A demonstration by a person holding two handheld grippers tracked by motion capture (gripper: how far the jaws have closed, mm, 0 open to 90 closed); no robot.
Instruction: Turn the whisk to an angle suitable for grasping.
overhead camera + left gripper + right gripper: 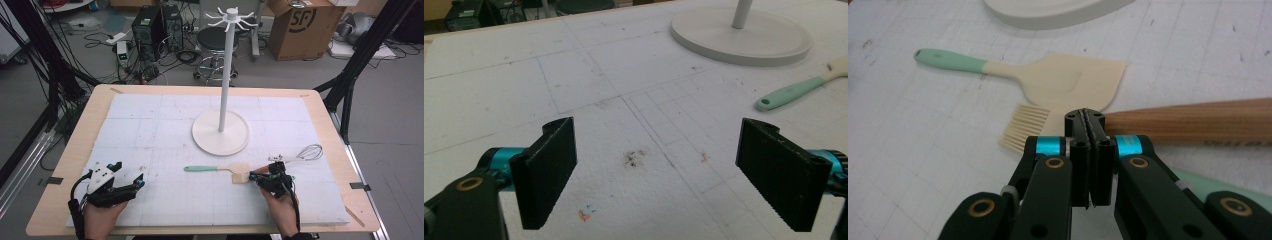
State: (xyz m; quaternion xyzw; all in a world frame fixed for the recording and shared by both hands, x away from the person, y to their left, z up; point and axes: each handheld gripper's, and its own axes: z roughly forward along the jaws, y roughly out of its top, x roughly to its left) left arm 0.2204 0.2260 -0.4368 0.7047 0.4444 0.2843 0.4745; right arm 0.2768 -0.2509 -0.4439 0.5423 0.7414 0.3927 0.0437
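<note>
The right gripper (pixel 1088 117) has its fingers closed with nothing between them, their tips just above the wooden handle (pixel 1193 122) of the whisk (pixel 306 153) and just short of the spatula (pixel 1068 80) and the brush bristles (pixel 1025 127) under it. The left gripper (pixel 131 176) rests open, well apart, on the surface (pixel 165 125). The whisk's handle is half hidden behind the right gripper in the high view.

My grippers were black with cyan collars and brass screws; the left gripper (pixel 127 176) carried a grey plate, the right gripper (pixel 256 176) a black cable.
</note>
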